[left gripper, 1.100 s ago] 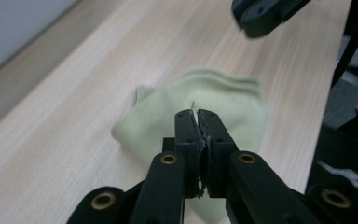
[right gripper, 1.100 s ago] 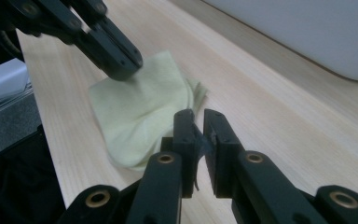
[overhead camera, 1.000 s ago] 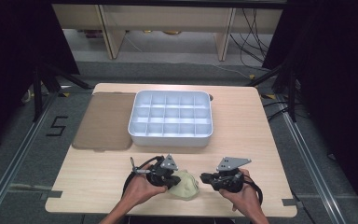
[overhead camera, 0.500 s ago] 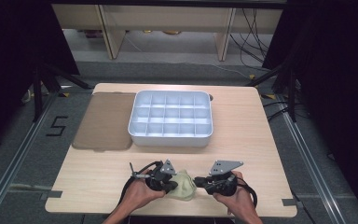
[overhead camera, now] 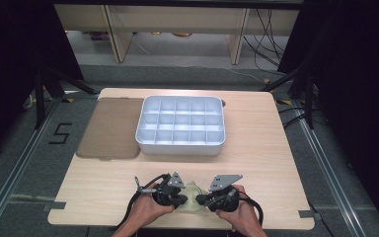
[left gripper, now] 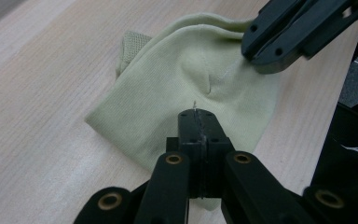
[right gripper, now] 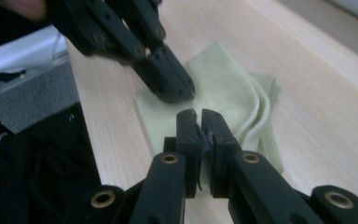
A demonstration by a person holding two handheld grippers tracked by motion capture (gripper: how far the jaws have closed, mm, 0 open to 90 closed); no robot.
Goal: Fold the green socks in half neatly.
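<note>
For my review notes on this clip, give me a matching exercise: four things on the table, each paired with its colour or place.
Things:
1. cloth
2. tray
3. mat
4. left gripper

Descriptions:
A. brown, flat, left of the tray
B. white, divided into compartments
C. pale yellow-green, near the table's front edge
D. black jaws shut on the cloth

Pairs: 1-C, 2-B, 3-A, 4-D

A pale yellow-green knitted cloth (left gripper: 186,79) lies flat and folded on the tabletop (overhead camera: 256,148), at 6 o'clock near the front edge, with layered edges on one side.
</note>
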